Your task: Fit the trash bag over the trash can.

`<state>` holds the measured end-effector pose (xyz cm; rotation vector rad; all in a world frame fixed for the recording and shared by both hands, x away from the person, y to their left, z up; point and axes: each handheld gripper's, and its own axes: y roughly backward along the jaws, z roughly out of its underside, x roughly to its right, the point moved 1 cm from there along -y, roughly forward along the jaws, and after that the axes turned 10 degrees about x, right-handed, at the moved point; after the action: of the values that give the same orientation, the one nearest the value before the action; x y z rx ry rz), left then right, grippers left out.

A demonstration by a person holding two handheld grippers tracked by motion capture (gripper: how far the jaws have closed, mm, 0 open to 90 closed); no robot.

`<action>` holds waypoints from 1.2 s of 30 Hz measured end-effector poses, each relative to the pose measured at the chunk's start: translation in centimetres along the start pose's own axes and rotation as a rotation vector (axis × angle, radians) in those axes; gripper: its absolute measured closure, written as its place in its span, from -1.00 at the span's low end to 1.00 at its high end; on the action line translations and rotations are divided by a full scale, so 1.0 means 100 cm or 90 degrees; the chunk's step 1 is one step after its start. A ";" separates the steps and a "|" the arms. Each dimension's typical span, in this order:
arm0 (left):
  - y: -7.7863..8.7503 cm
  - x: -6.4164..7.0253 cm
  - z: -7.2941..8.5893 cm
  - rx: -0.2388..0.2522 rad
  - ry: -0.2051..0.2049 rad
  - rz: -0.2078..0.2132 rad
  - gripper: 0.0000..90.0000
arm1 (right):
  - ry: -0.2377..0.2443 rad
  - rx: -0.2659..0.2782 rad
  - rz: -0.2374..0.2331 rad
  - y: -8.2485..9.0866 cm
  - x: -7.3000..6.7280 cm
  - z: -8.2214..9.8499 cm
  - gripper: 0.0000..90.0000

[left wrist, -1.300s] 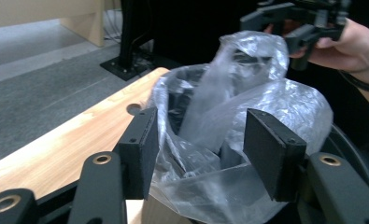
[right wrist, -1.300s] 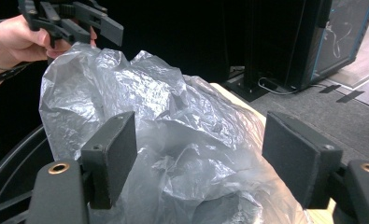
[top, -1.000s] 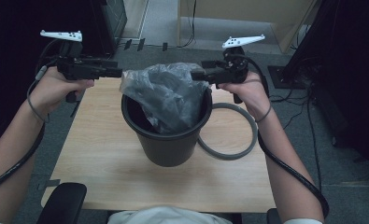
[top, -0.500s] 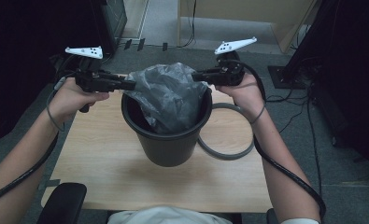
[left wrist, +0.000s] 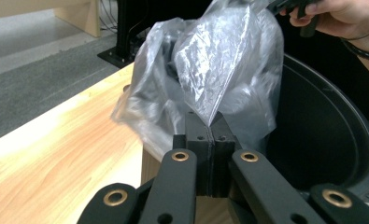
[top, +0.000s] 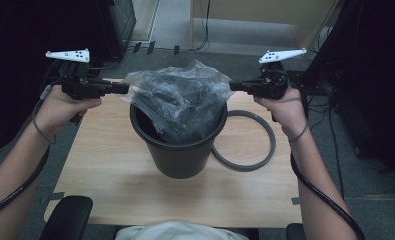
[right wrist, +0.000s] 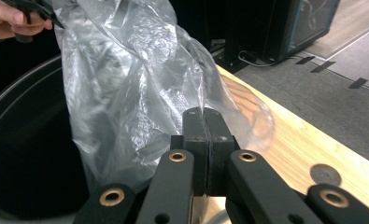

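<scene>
- A round black plastic bin [top: 179, 145] stands upright in the middle of the light wooden counter [top: 110, 175].
- A thin, crinkly, see-through plastic bag [top: 177, 97] sits in the top of the bin and puffs up above its rim.
- The left tool [top: 124, 89] comes in from the left side. Its jaws have just been closing, and now they pinch the left edge of the bag [left wrist: 219, 70] tight.
- The right tool [top: 232, 86] comes in from the right side. Its jaws have just been closing too, and they pinch the right edge of the bag [right wrist: 140, 84].
- The bag is stretched between the two tools, above the bin.
- A grey ring [top: 262, 152] lies flat on the counter, just beside the bin on the right.
</scene>
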<state>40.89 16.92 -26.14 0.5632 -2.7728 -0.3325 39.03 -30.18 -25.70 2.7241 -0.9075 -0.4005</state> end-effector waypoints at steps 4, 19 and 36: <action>0.011 -0.002 0.006 0.001 0.007 0.001 1.00 | -0.003 0.004 0.006 0.015 0.002 0.006 1.00; 0.018 0.002 0.013 0.036 0.010 0.015 0.30 | -0.006 0.029 -0.017 0.037 0.001 0.017 0.23; 0.007 -0.001 -0.014 0.040 -0.001 -0.007 0.32 | 0.004 0.052 -0.013 0.019 -0.006 -0.018 0.74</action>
<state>41.21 17.38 -24.62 0.5943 -2.7902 -0.2487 38.12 -31.06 -23.36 2.8088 -0.9154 -0.3651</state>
